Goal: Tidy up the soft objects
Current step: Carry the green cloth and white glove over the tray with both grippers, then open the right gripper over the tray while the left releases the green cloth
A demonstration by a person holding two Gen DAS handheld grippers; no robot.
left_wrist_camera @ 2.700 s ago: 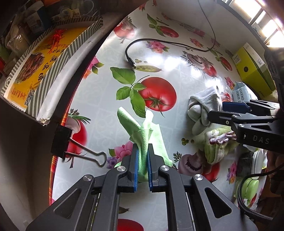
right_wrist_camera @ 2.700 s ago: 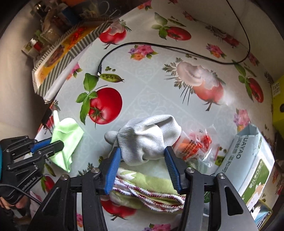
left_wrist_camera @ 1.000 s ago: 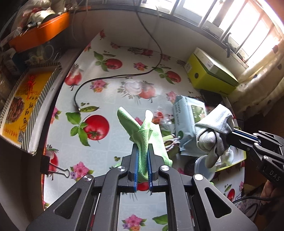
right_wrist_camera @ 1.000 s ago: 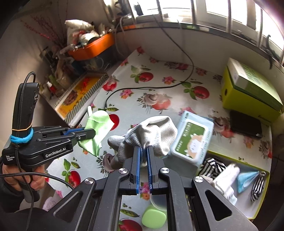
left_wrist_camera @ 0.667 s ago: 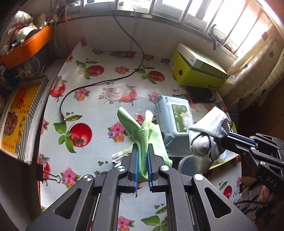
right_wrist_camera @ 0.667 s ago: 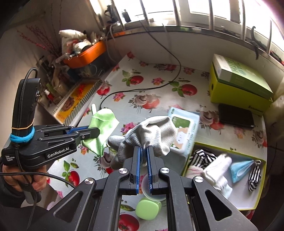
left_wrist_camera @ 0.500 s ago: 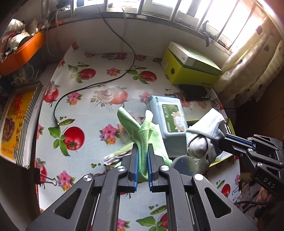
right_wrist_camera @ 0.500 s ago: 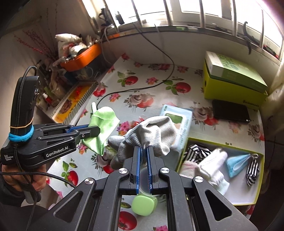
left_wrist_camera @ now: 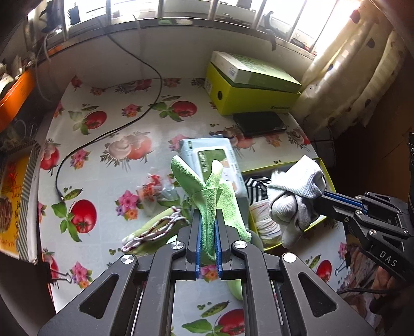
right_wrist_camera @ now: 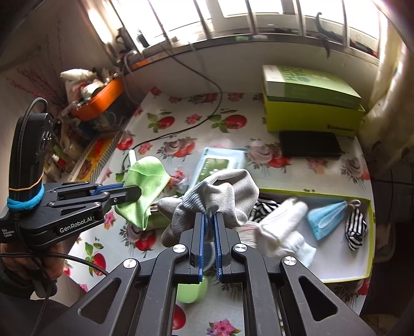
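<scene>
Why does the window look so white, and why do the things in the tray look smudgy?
Right wrist view: sunlight overexposes the window to plain white, and the white sock in the tray is streaked with motion blur. Left wrist view: the curtain glares, the fisheye bends the table edge, and the snack packet is blurred.

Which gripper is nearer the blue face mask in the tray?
Right. The right gripper, shut on the grey glove, hangs beside the tray holding the mask; the left gripper, gripping the green cloth, is farther off.
</scene>
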